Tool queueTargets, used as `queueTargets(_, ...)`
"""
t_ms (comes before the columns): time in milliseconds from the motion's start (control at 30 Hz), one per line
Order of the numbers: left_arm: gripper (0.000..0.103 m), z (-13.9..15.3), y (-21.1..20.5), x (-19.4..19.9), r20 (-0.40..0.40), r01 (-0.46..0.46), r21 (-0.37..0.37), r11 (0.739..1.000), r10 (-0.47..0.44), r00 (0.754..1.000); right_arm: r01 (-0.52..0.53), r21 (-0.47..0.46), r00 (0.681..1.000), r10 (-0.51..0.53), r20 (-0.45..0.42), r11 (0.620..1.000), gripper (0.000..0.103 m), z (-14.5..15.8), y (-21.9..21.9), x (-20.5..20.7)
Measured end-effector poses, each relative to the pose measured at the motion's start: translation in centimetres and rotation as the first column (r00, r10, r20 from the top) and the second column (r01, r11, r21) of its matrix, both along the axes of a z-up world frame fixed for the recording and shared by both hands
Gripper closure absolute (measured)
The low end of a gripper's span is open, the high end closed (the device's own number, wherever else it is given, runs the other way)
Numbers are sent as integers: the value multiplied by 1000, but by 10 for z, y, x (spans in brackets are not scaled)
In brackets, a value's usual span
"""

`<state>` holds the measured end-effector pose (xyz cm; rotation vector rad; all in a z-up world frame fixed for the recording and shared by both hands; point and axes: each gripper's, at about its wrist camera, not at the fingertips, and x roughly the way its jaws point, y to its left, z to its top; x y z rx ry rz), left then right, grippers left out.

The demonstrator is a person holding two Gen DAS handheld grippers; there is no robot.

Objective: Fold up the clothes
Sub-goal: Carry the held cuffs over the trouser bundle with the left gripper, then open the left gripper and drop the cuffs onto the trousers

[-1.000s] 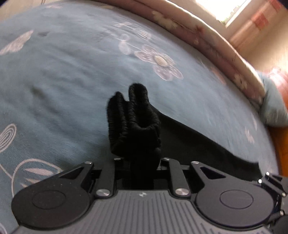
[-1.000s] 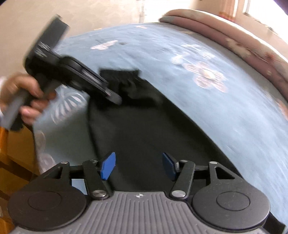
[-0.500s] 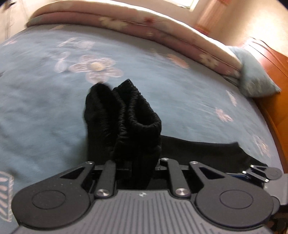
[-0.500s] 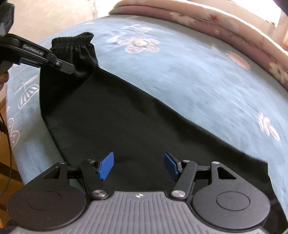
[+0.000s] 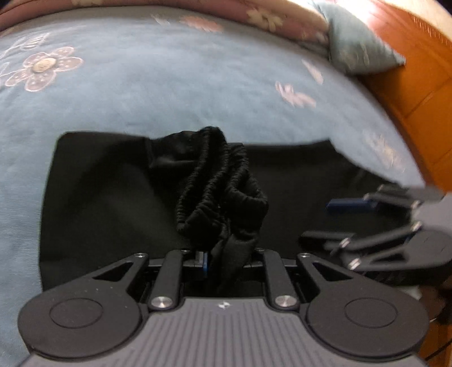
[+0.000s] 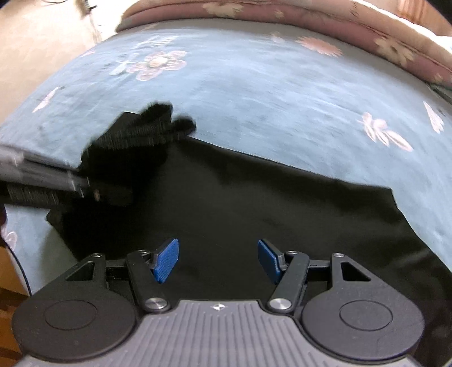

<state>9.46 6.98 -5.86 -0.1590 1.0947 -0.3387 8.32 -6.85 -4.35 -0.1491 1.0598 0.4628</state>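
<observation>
A home bedroom is being shown; a bed is being covered by a blue sheet [image 5: 175, 93] printed with pale flowers; a pink floral quilt [image 6: 325, 19] is being kept folded along its far side; a blue pillow [image 5: 358, 48] is being propped against an orange wooden headboard [image 5: 418, 93]; a beige floor [image 6: 48, 39] is being seen past the bed's corner; black clothes [image 6: 254, 203] are being laid out on the sheet.
</observation>
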Motion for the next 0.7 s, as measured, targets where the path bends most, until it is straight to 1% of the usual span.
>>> queueTargets(100,88,-9,-6,0,-8,31,44,999,-30,1000,25,-10,1000,-25,-6,1000,36,-4,-10,3)
queueTargets(200,88,-9,-11,0,-11,52,80,995,-51,999,46,-17,999,-46,-6,999,36,-7,-18,7)
queueTargets(300,88,-1,-18,-1,0,64,106,992,-64,998,64,-13,998,-64,-5,998,36,-6,-25,7)
queueTargets(367,88,11,-26,-4,30,84,123,989,-89,996,75,-13,997,-75,2,997,36,-6,-28,7)
queueTargets(500,88,25,-42,-9,51,139,122,983,-146,988,98,-4,995,-98,5,995,36,-4,-37,8)
queueTargets(667,88,10,-64,-9,4,186,115,976,-188,982,129,-6,992,-129,8,992,36,-6,-51,10)
queueTargets(700,88,7,-69,-9,7,196,120,973,-199,980,136,-8,991,-136,9,991,36,-6,-53,10)
